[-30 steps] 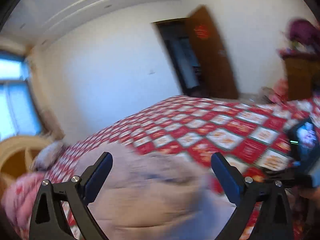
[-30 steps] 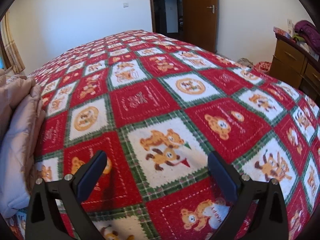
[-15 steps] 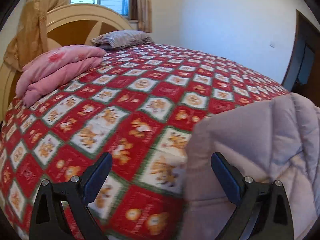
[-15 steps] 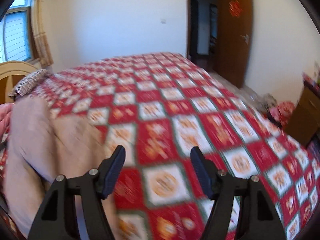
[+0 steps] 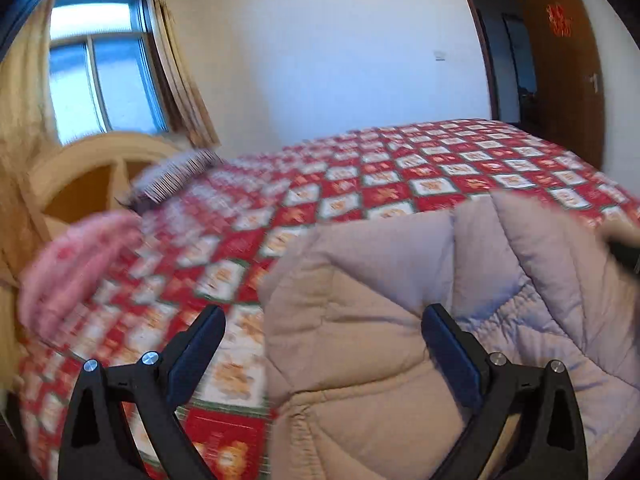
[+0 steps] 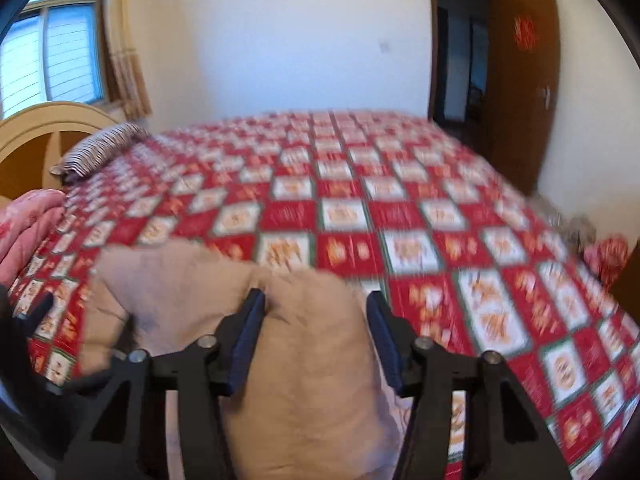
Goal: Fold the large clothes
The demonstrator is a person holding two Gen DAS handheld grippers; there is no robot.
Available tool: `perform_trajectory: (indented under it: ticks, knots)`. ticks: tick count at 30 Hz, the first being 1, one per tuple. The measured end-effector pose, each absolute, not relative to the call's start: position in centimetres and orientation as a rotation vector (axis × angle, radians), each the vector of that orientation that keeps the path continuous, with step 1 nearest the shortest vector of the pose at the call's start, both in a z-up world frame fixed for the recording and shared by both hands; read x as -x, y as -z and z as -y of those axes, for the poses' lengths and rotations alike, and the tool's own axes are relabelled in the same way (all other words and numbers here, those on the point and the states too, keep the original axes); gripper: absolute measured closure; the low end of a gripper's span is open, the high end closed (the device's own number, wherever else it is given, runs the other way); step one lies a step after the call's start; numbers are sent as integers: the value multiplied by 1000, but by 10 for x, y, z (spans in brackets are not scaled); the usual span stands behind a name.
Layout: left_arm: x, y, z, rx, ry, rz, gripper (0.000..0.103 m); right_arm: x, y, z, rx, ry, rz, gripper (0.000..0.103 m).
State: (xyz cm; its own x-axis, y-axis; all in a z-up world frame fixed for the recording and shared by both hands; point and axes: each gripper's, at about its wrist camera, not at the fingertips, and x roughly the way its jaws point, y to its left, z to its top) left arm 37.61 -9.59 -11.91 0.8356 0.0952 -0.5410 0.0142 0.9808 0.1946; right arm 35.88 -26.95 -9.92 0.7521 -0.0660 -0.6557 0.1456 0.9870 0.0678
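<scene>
A beige quilted padded coat (image 5: pixel 380 320) with a pale lavender lining lies bunched on the near part of a bed covered by a red, white and green patchwork spread (image 5: pixel 400 176). My left gripper (image 5: pixel 324 340) is open, its fingers wide apart over the coat's left part. In the right wrist view the coat (image 6: pixel 296 380) fills the near foreground. My right gripper (image 6: pixel 316 332) is half open with a fold of the coat between its fingers; whether the pads touch it I cannot tell.
A folded pink quilt (image 5: pixel 76 256) lies at the left near the wooden headboard (image 5: pixel 80 176), with a striped pillow (image 6: pixel 100 148) beyond. A window with curtains (image 5: pixel 100 80) is at the left. A brown door (image 6: pixel 524 92) stands open at the far right.
Both grippers have swung toward the coat. The right gripper's fingers have come closer together and now straddle a fold of the coat. The left gripper stays wide open.
</scene>
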Motion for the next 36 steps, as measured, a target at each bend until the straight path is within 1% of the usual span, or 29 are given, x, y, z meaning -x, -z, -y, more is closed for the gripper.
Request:
perform_trajectory:
  ticks: [2, 5, 20, 36]
  knots:
    - [-383, 126, 91, -122, 6, -621, 1, -360, 125, 286, -181, 113, -743, 49]
    - [-387, 133, 91, -83, 34, -642, 1, -356, 138, 293, -184, 120, -739, 49]
    - [-396, 161, 88, -5, 64, -694, 1, -361, 167, 297, -190, 120, -746, 47]
    - [-403, 169, 96, -46, 48, -740, 1, -368, 185, 301, -210, 123, -800, 43]
